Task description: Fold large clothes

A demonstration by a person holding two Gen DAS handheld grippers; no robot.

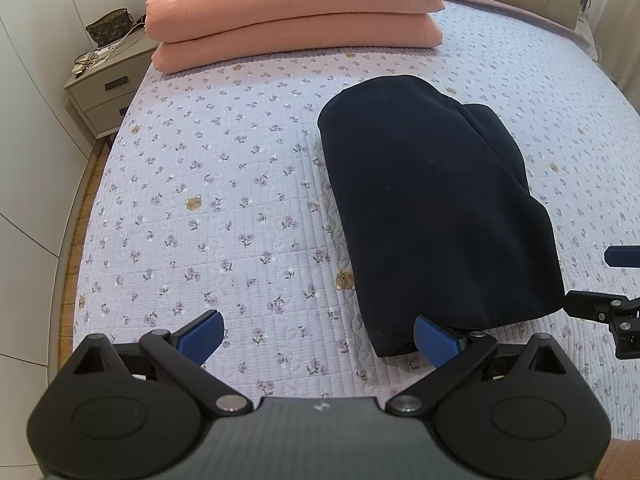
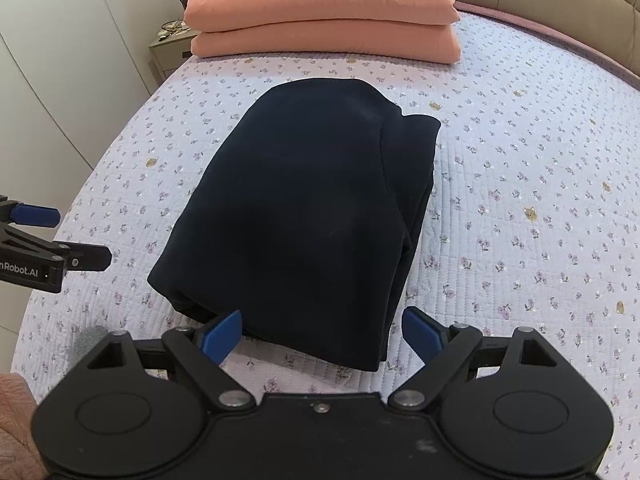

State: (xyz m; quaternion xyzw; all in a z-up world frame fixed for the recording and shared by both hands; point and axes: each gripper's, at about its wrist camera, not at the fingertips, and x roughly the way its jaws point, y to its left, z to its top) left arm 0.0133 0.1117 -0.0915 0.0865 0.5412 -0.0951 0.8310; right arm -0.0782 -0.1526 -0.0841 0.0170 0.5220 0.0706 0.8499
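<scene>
Folded navy garment (image 2: pixel 304 216) lies mid-bed on floral quilt (image 1: pixel 208 184), fold layers indistinct in dark cloth. Left gripper (image 1: pixel 318 338) spread wide, empty, at near left corner. Right gripper (image 2: pixel 322 334) wide, empty, straddling near edge. Pink pillows (image 2: pixel 324 12) far, tops cut off.

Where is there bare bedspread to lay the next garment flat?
The widest bare patch of bedspread lies between the folded navy garment and the bed edge by the nightstand. Another strip runs on the garment's other side. The pink bedding stack crowds the head end.
</scene>
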